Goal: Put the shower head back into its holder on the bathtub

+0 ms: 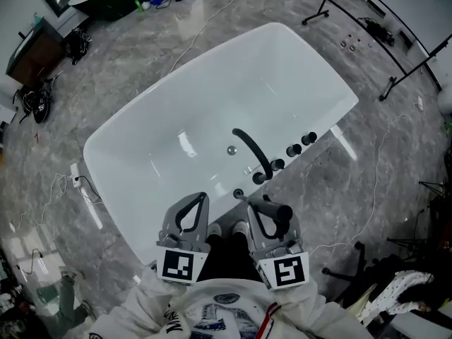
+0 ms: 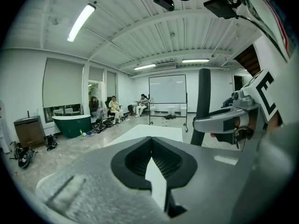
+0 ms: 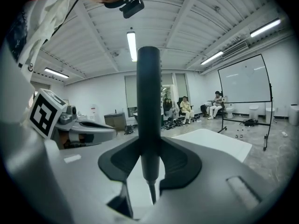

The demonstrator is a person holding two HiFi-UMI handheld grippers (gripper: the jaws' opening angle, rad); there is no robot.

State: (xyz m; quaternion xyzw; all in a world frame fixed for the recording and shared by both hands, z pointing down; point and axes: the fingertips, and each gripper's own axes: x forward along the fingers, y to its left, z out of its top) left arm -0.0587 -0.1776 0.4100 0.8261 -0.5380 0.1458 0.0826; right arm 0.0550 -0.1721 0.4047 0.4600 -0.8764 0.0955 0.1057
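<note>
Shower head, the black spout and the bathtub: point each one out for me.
shower head (image 3: 149,87), right gripper view, on its black handle.
spout (image 1: 253,149), head view, on the middle of its curve.
bathtub (image 1: 233,83), head view, on the bare white inner wall.

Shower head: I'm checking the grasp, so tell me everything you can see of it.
The shower head is a slim, dark, matte wand, plain and cylindrical, narrowing at its lower end into a thinner stem. In the right gripper view it stands upright, clamped between the jaws of the right gripper, touching nothing else visible.

Bright ceiling tube lights (image 2: 80,22), glare on bathtub (image 1: 212,97), fisheye-warped edges
</note>
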